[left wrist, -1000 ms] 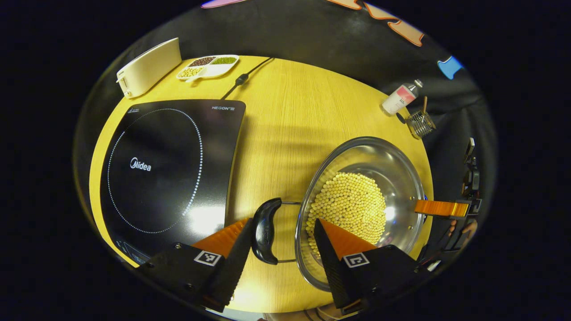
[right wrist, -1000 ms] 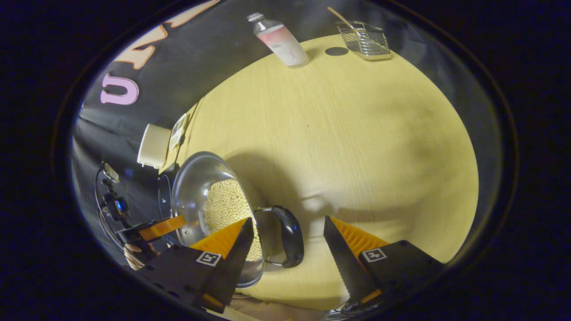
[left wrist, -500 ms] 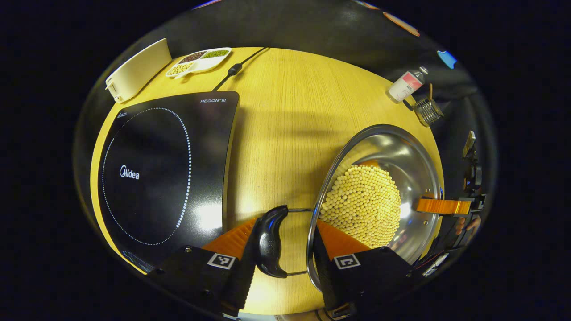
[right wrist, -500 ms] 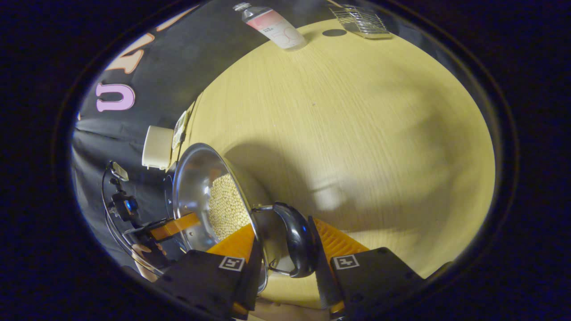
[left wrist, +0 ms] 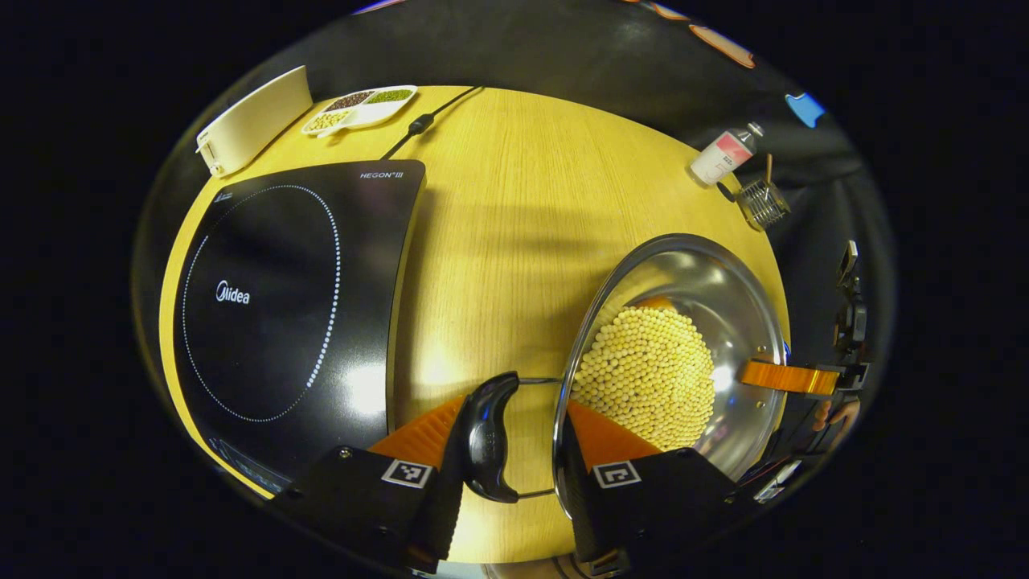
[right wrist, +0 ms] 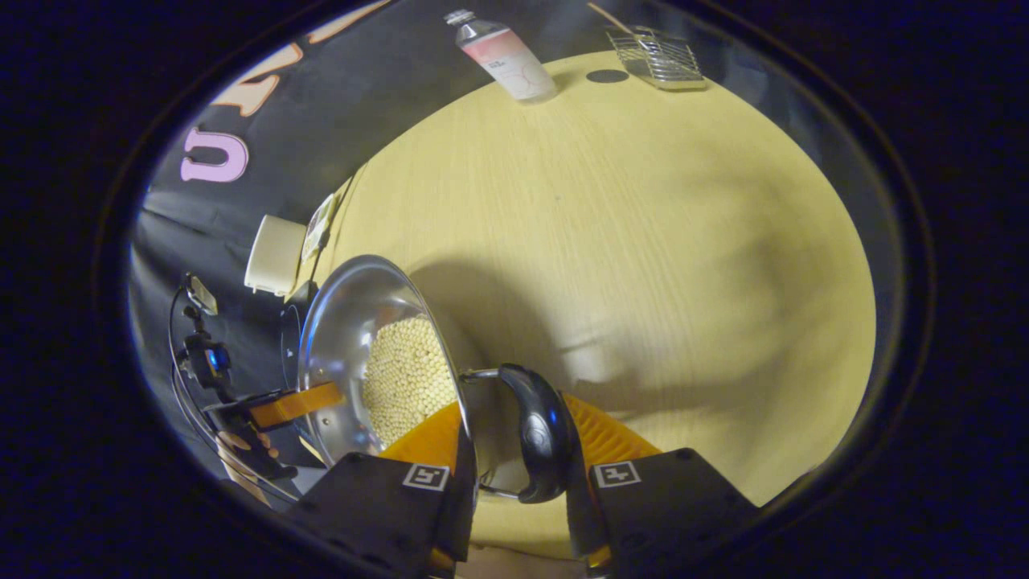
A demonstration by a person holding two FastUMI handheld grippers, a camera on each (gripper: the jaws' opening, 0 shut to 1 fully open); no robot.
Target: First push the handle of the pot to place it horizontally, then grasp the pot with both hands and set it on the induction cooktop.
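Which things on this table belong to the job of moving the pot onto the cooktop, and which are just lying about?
Part of the job:
pot of beans
left handle
right handle
induction cooktop
left gripper
right gripper

Just lying about:
bottle
wire basket
divided dish
white box

- The left gripper view looks down from close above the pot's (left wrist: 683,354) left handle (left wrist: 485,438), near the table's (left wrist: 514,233) front edge, facing its far edge.
- The right gripper view sits close over the pot's (right wrist: 362,354) right handle (right wrist: 539,430), facing the far edge too.
- Both views share the pot and the bottle (left wrist: 723,157) (right wrist: 506,56) at the far edge.
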